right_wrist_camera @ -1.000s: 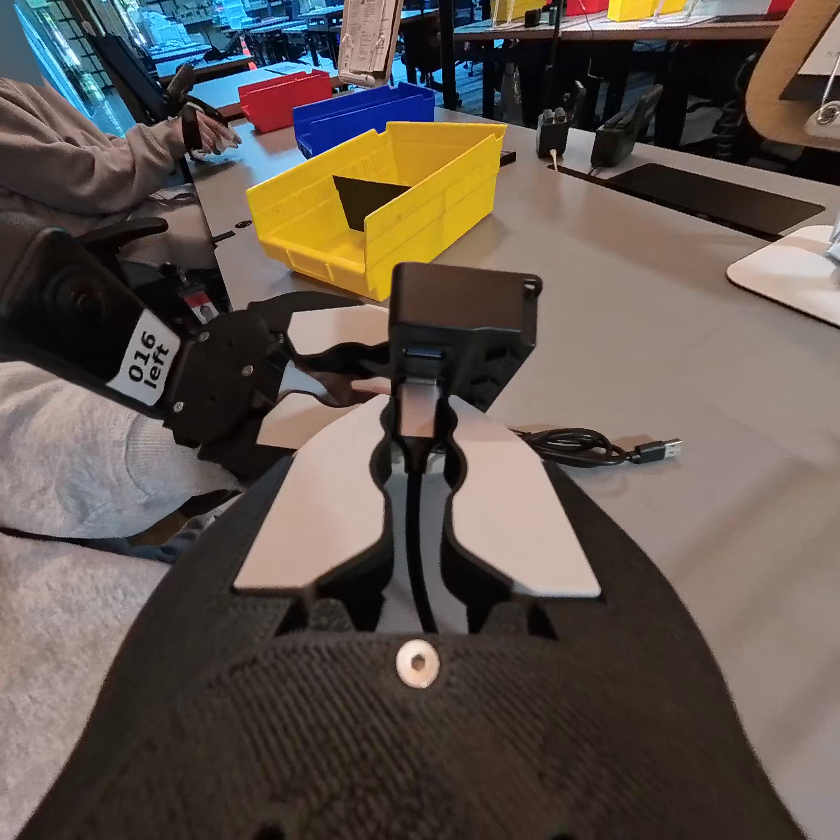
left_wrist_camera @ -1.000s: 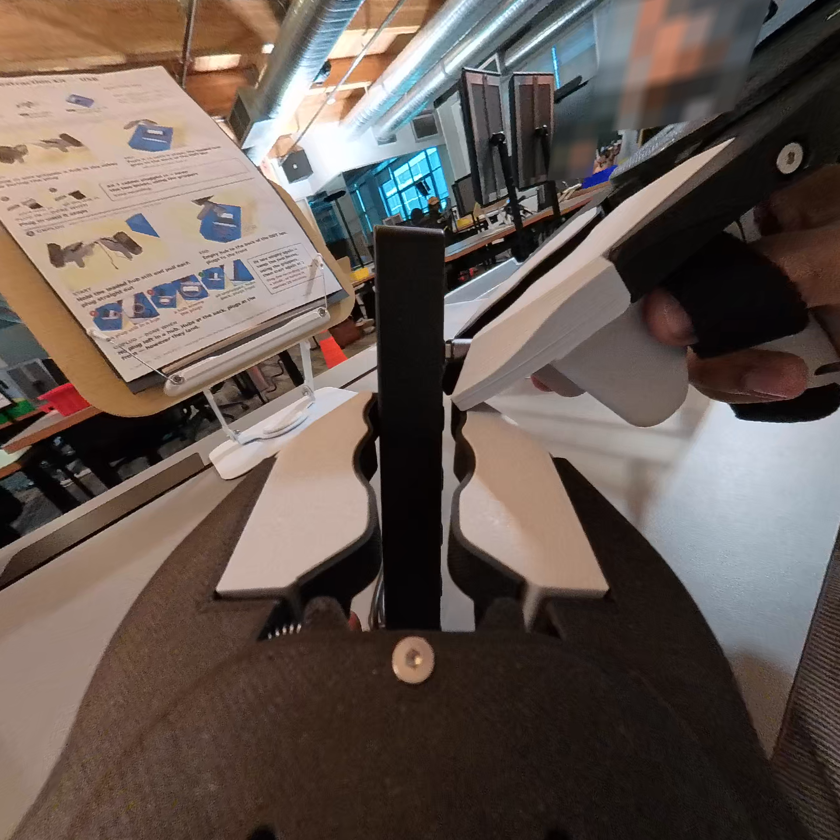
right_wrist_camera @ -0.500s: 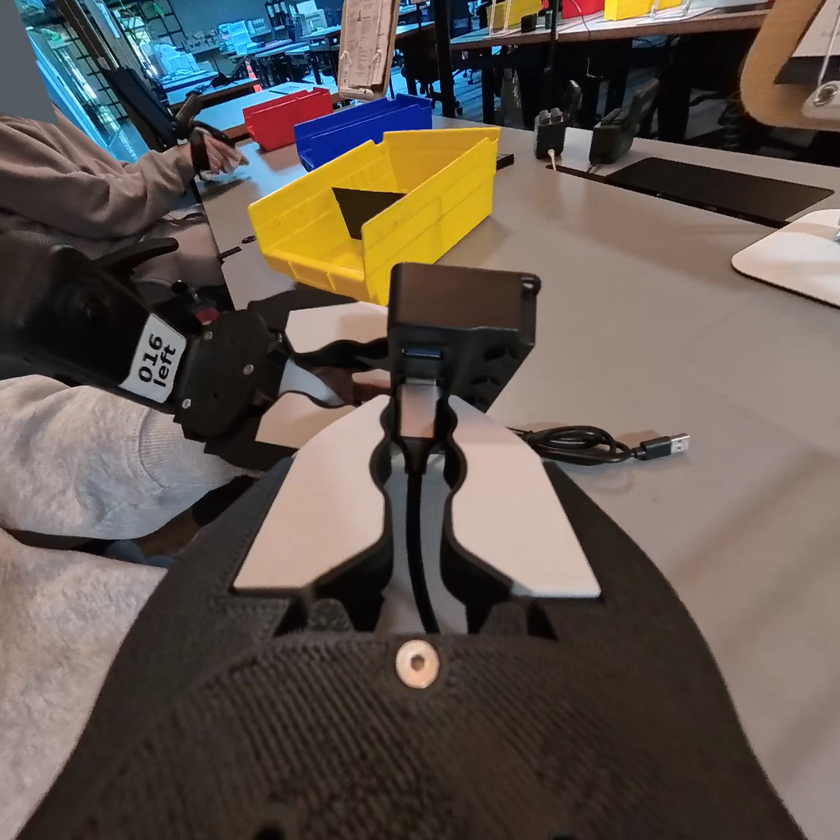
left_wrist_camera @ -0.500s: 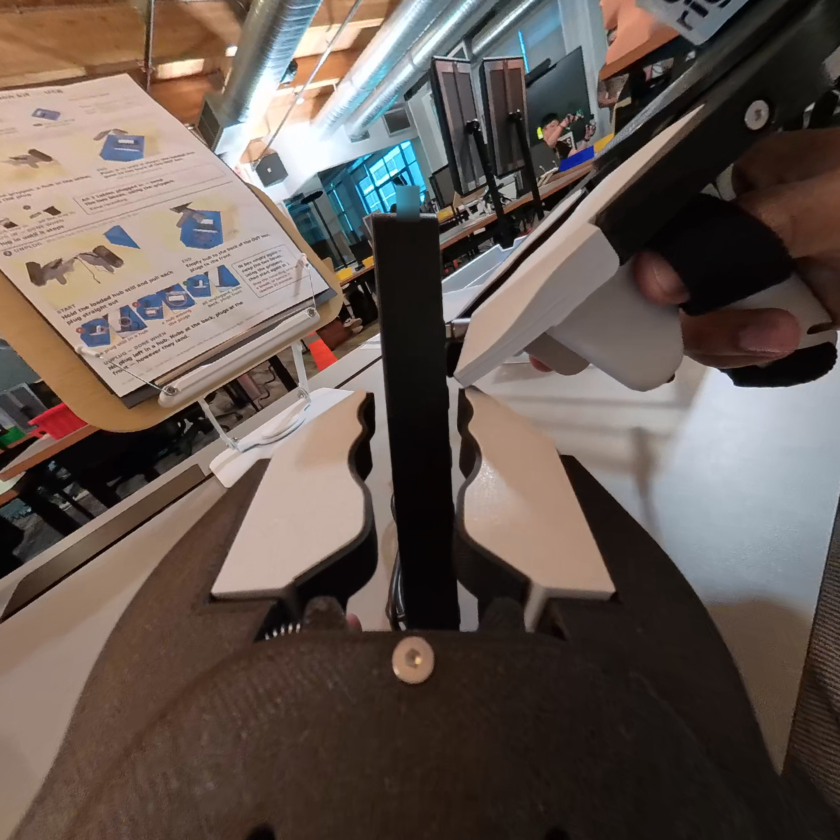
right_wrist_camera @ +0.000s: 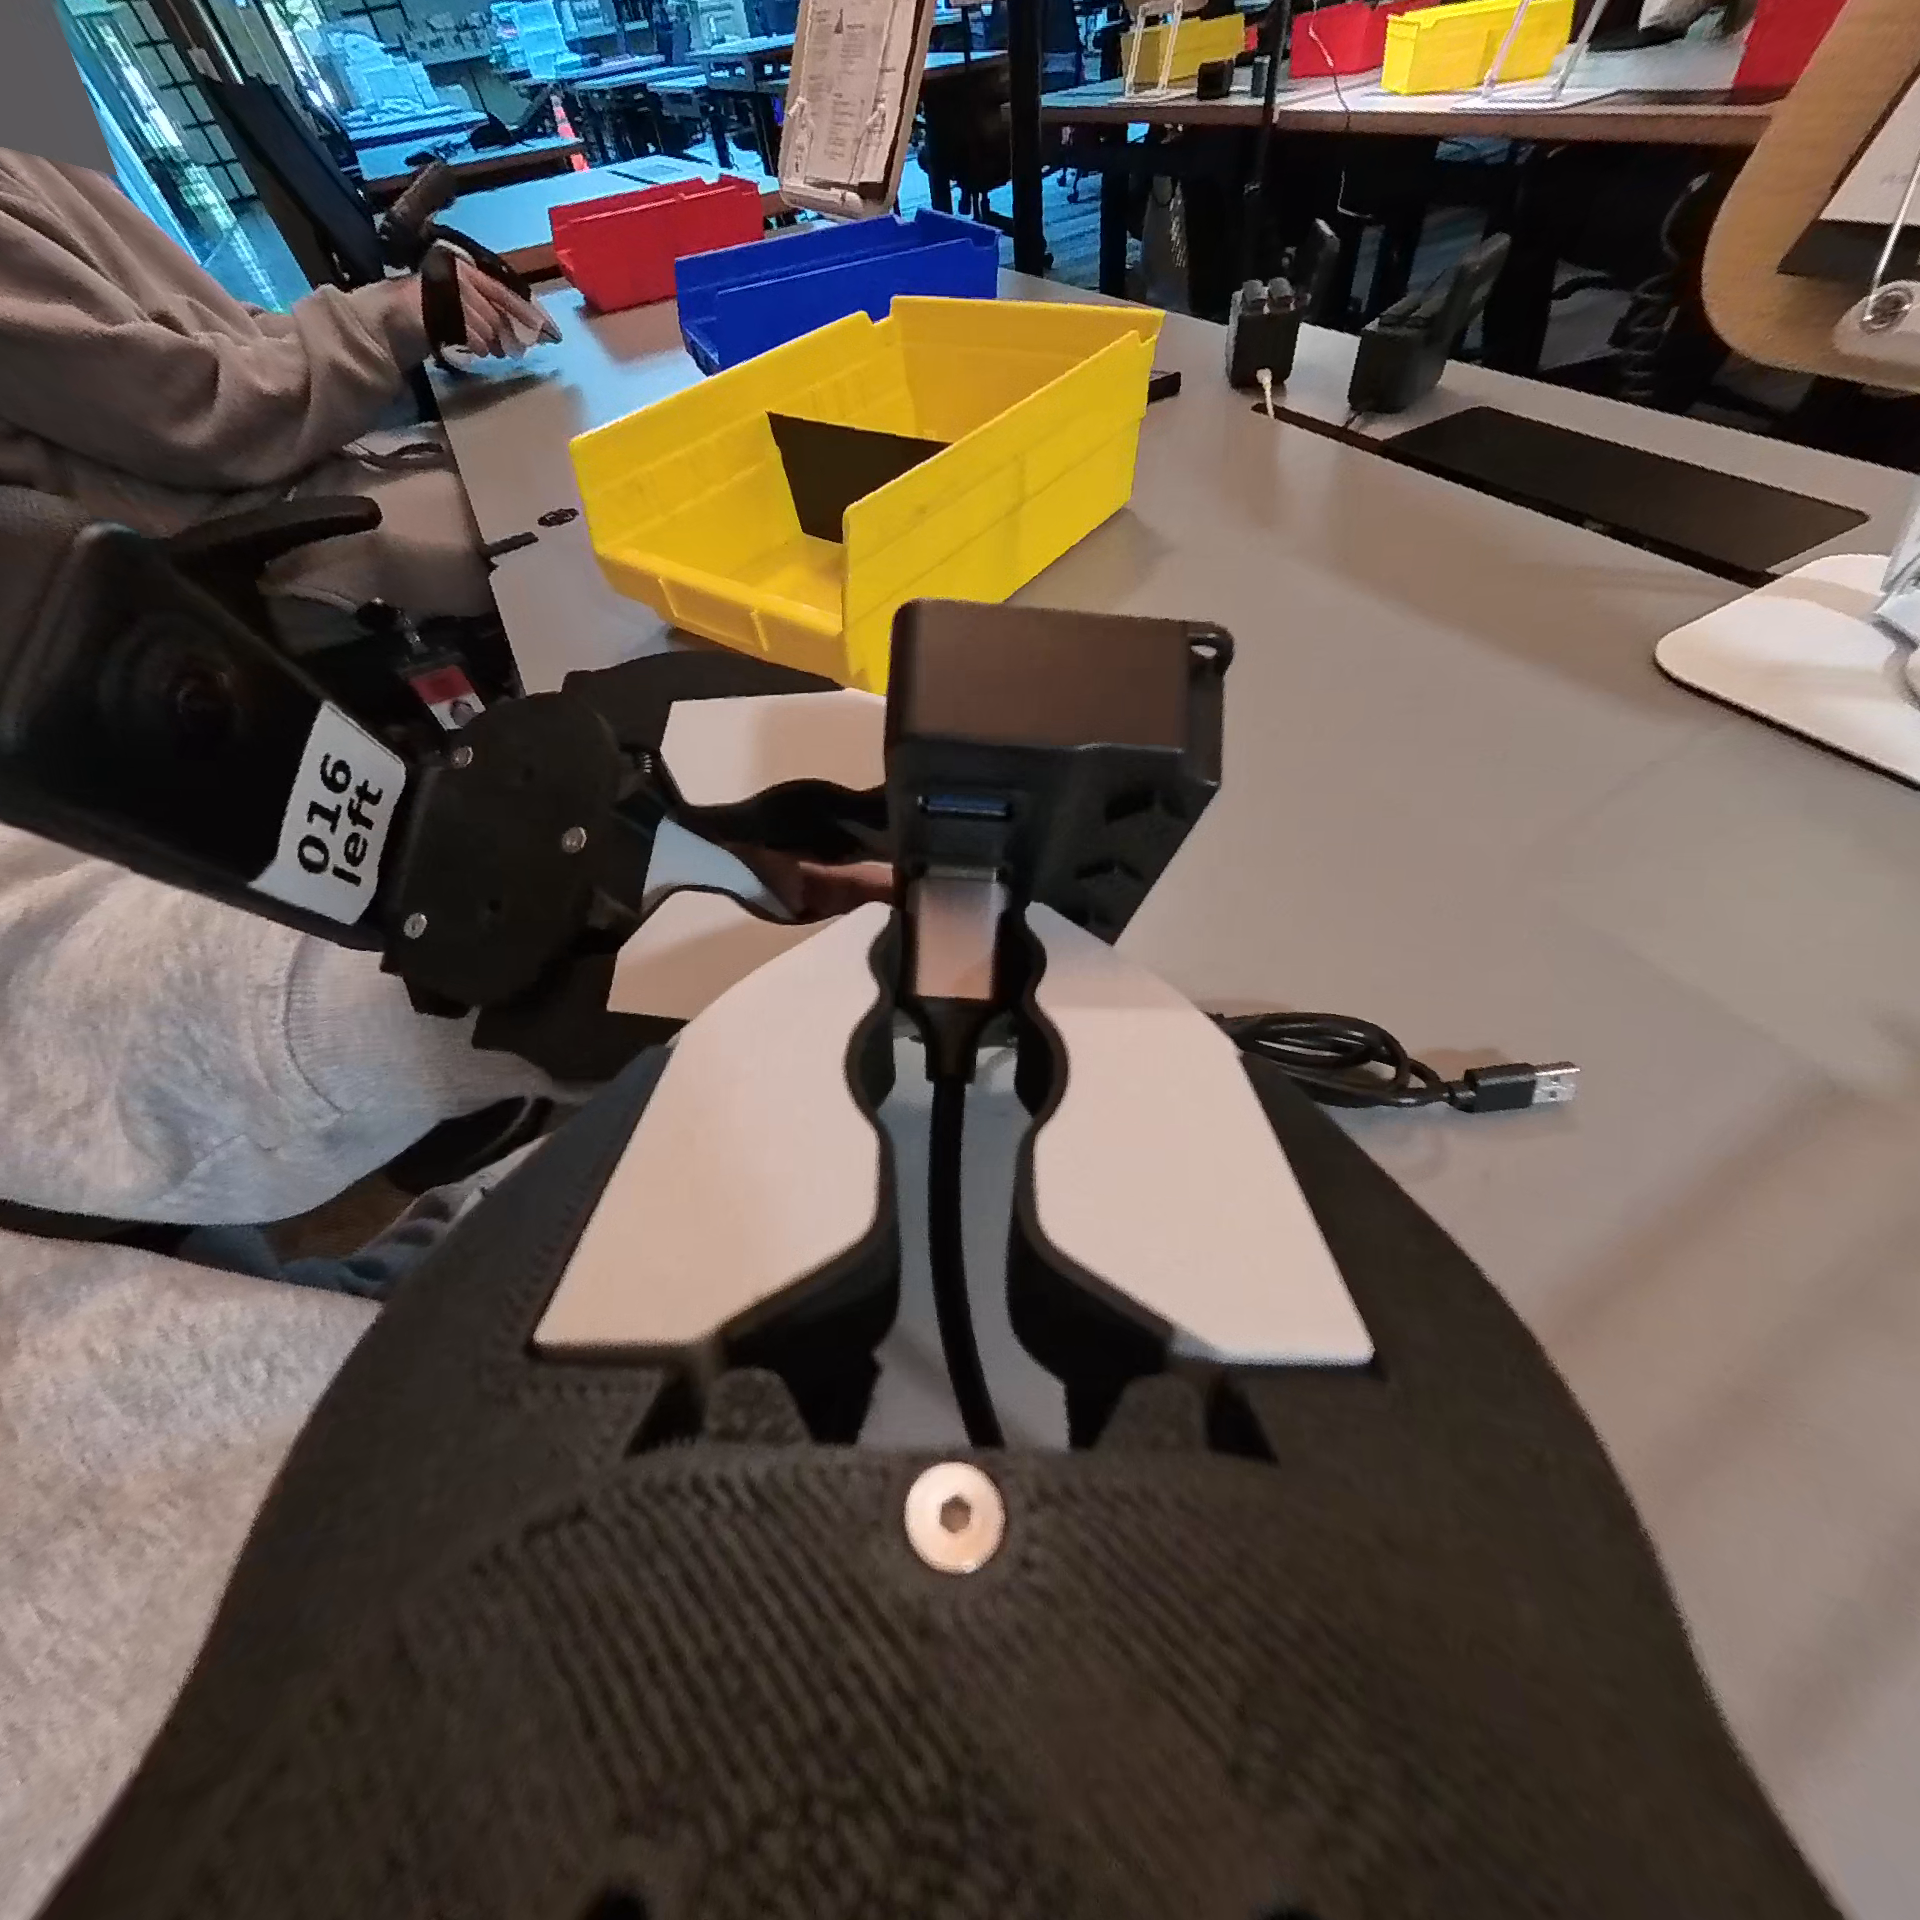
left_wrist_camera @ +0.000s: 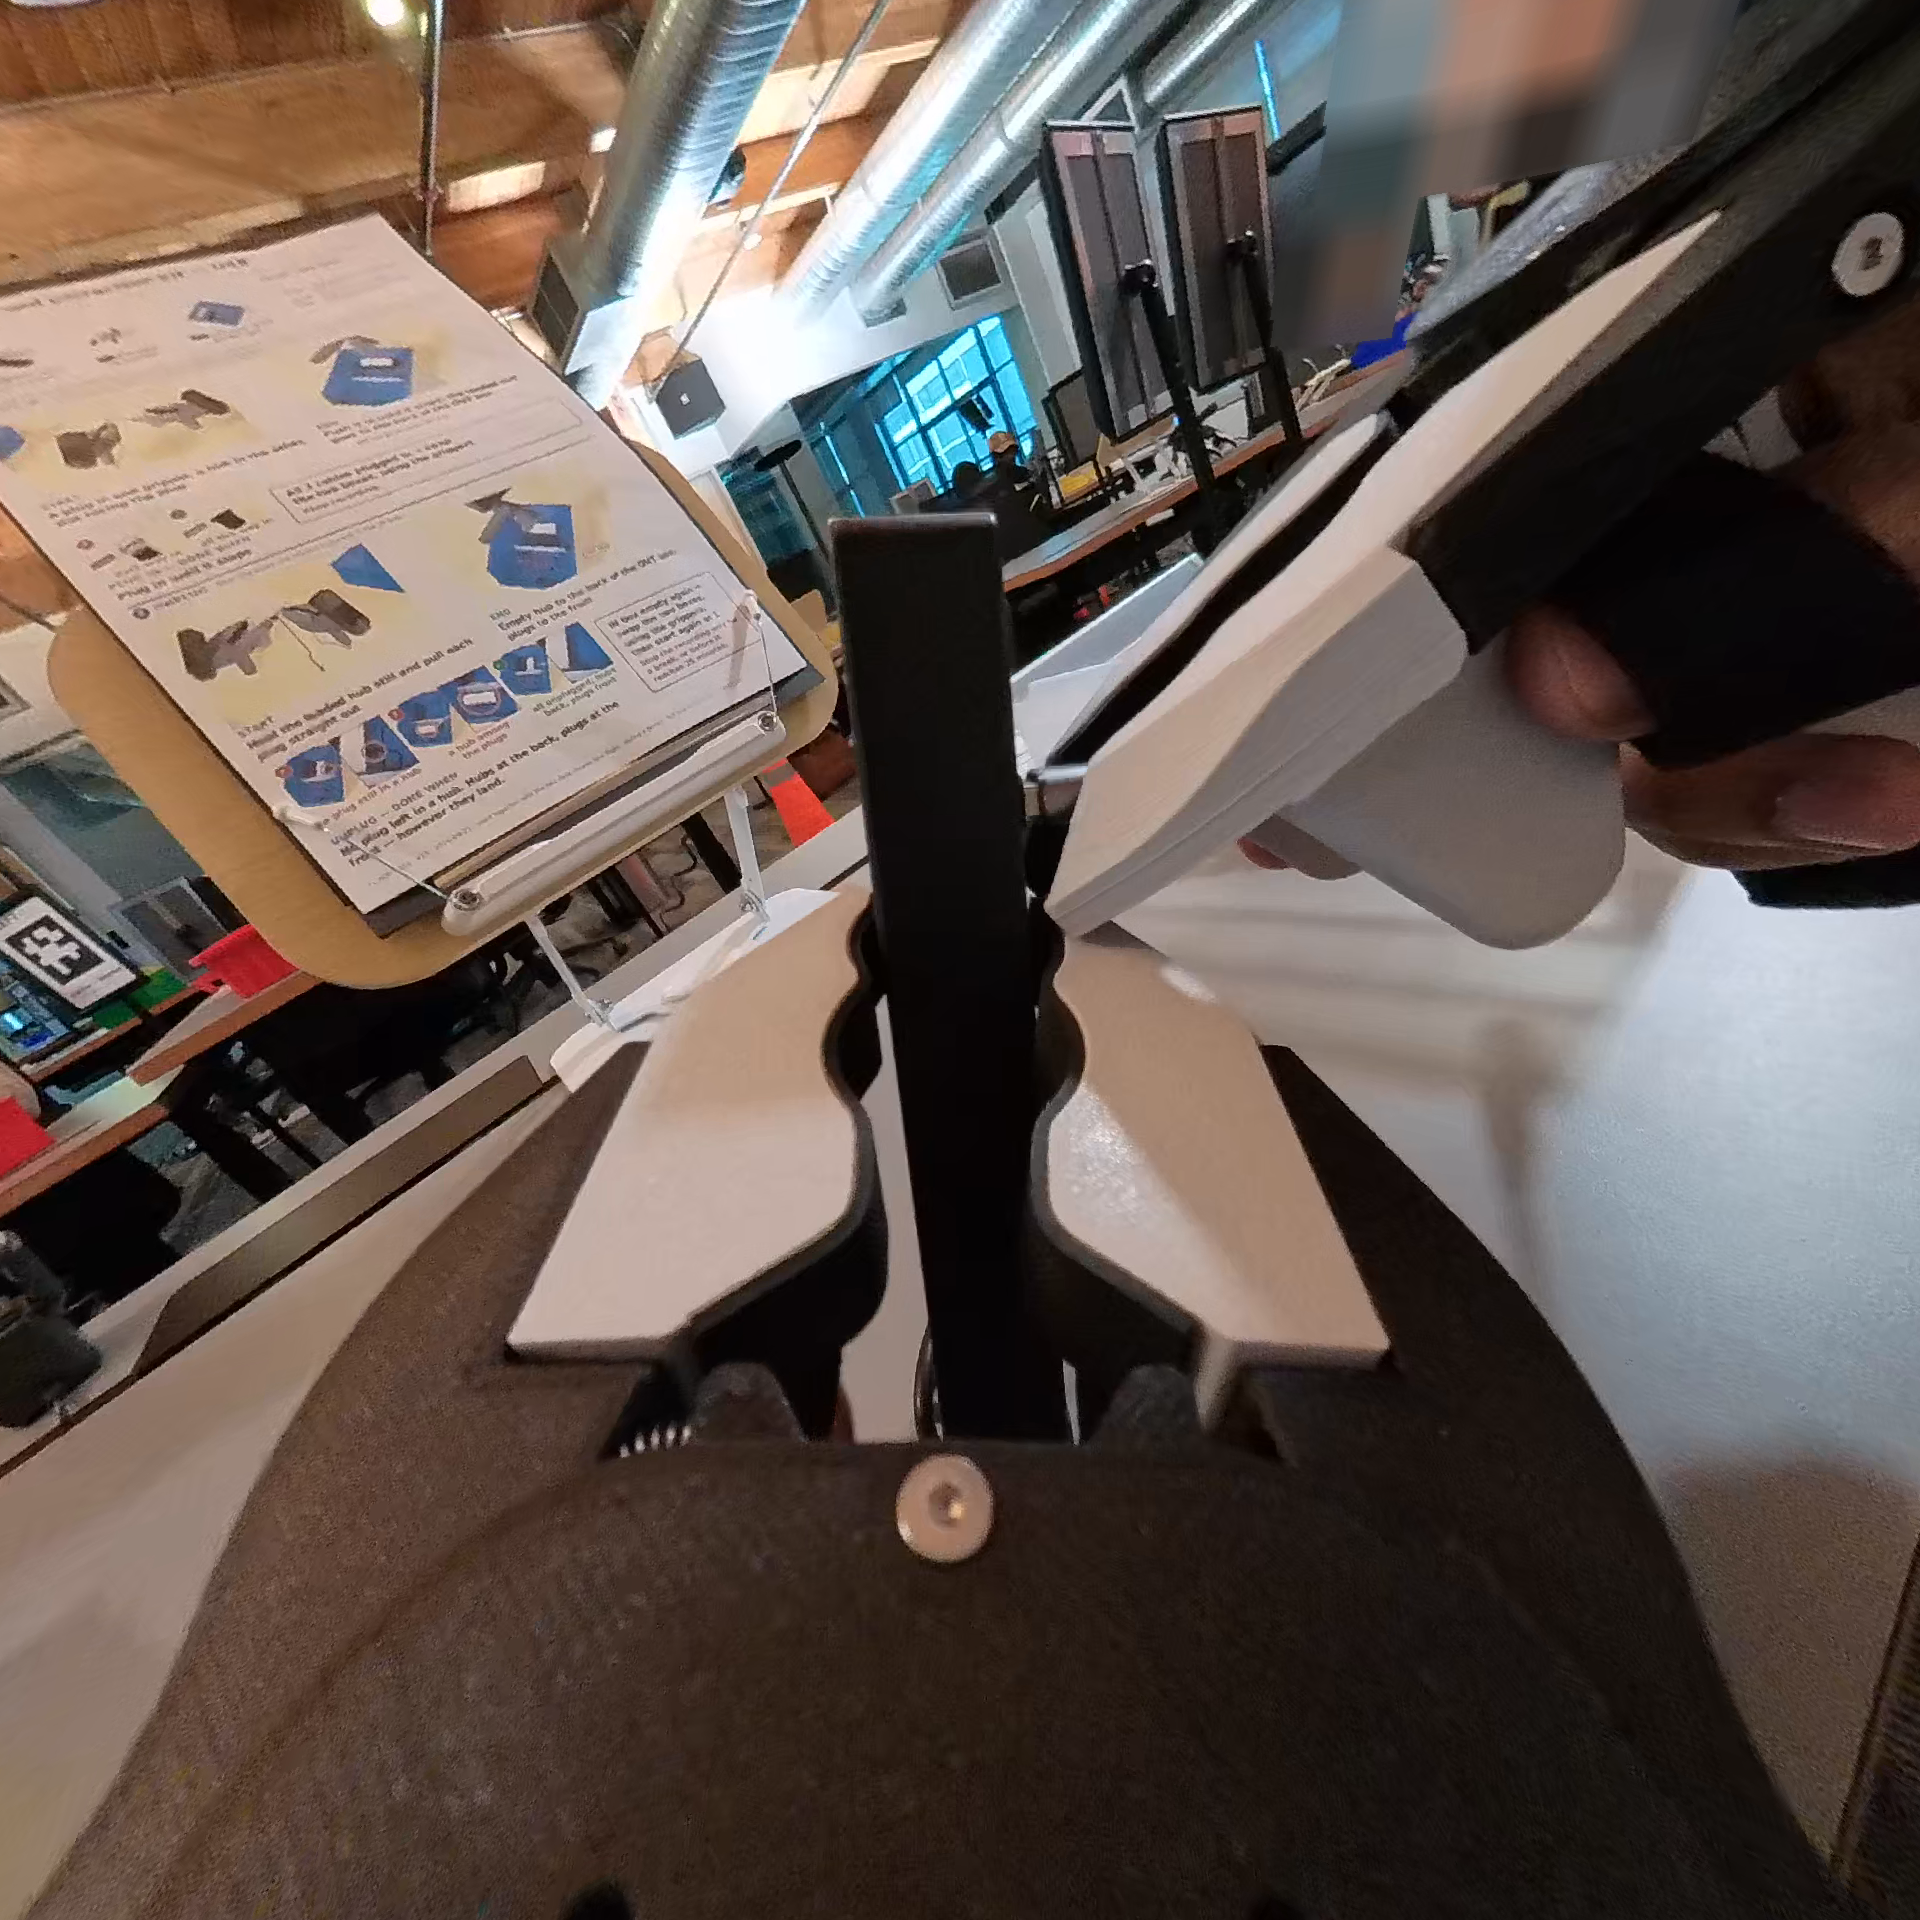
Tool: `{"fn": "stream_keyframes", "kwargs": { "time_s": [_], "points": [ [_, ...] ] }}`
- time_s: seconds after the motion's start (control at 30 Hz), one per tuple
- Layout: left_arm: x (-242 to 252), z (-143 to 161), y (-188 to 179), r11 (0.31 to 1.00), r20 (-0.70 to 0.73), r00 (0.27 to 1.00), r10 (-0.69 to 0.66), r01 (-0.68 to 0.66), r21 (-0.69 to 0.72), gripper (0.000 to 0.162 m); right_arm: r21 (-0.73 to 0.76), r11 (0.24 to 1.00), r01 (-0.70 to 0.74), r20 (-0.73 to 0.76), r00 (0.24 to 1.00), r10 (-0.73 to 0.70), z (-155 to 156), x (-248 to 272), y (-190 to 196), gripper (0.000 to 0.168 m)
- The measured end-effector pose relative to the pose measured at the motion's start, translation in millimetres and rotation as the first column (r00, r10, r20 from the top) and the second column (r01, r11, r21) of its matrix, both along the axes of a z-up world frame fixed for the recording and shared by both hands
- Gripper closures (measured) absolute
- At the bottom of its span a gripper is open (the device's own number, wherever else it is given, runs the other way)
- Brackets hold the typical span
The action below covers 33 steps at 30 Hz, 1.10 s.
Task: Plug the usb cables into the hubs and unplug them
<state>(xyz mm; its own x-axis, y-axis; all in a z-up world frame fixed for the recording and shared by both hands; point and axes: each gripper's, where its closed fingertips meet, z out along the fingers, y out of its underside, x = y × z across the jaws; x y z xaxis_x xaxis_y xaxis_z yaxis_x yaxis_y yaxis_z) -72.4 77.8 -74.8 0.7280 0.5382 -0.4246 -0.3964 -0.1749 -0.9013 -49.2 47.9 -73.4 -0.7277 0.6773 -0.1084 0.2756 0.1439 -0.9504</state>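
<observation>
My left gripper (left_wrist_camera: 940, 935) is shut on a black USB hub (left_wrist_camera: 925, 790), seen edge-on and upright between its fingers. In the right wrist view the hub (right_wrist_camera: 1049, 727) is a black box held above the grey table (right_wrist_camera: 1507, 831) by the left gripper (right_wrist_camera: 790, 821). My right gripper (right_wrist_camera: 954, 935) is shut on a USB plug (right_wrist_camera: 954, 920). The plug's silver end meets the hub's face just below a blue port (right_wrist_camera: 961, 805), and its black cable runs back between the fingers. The right gripper (left_wrist_camera: 1070, 831) reaches the hub from the right. A second black USB cable (right_wrist_camera: 1351, 1065) lies loose on the table.
A yellow bin (right_wrist_camera: 883, 499) stands behind the hub, with a blue bin (right_wrist_camera: 831, 275) and a red bin (right_wrist_camera: 655, 234) farther back. An instruction sheet on a stand (left_wrist_camera: 395, 582) is at the left, with its white base (right_wrist_camera: 1787, 665) at the right. A person's grey sleeve (right_wrist_camera: 156, 353) is at the left. My left and right fingertips are right by each other.
Both grippers keep their grips. A little more of the plug's silver end shows outside the hub, and the blue port above it is now visible. The left wrist view has tilted slightly.
</observation>
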Motion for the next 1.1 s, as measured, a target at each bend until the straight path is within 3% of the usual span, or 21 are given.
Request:
{"fn": "stream_keyframes", "kwargs": {
  "time_s": [0.2,0.33,0.47,0.57,0.7,0.77,0.8,0.83,0.9,0.93,1.1],
  "points": [
    [2.1,7.1,-3.8,0.999,0.004,1.000,-0.019,0.019,0.050,0.135,-0.050,0.999,-0.007,0.013,1.000,0.008,7.5,2.2,-1.7,0.150],
    [2.6,10.7,-6.1,0.994,0.062,0.997,-0.043,0.037,0.104,0.136,-0.002,1.000,0.003,-0.015,1.000,-0.003,10.4,2.4,-2.2,0.149],
    [4.9,10.0,-5.4,0.992,0.126,0.989,-0.082,0.069,0.107,0.135,-0.277,0.959,-0.062,0.180,0.977,0.115,16.3,6.1,-0.7,0.150],
    [2.4,7.4,-6.6,0.991,0.140,0.988,-0.068,0.051,0.122,0.135,0.002,1.000,-0.020,0.053,0.998,0.020,8.6,3.4,1.3,0.149],
    [2.7,11.8,-8.4,0.993,0.168,0.985,-0.046,0.027,0.113,0.136,-0.053,0.999,0.001,0.078,0.997,0.003,15.4,3.6,2.1,0.149],
    [-4.8,11.5,-14.2,0.991,0.186,0.982,0.009,-0.033,0.129,0.135,0.073,0.995,0.068,-0.012,0.998,-0.068,12.1,1.7,4.9,0.150],
    [-29.0,15.7,-38.7,0.962,0.288,0.954,0.080,-0.149,0.228,0.134,0.161,0.979,0.126,-0.096,0.989,-0.112,13.3,1.5,10.0,0.150],
    [-54.2,16.2,-68.5,0.917,0.452,0.890,0.063,-0.231,0.327,0.135,0.183,0.968,0.173,-0.162,0.976,-0.144,19.3,2.6,15.3,0.150],
    [-73.2,24.9,-106.3,0.891,0.441,0.891,0.107,-0.283,0.356,0.135,0.037,0.988,0.148,-0.135,0.981,-0.142,36.0,6.4,16.5,0.150],
    [-69.5,30.6,-108.1,0.893,0.411,0.906,0.104,-0.267,0.361,0.135,-0.013,0.991,0.130,-0.117,0.984,-0.131,41.9,5.1,17.8,0.150],
    [-53.8,24.3,-81.9,0.947,0.292,0.954,0.068,-0.153,0.281,0.135,-0.084,0.982,0.167,-0.210,0.961,-0.181,75.0,-5.0,52.5,0.150]
  ]
}}
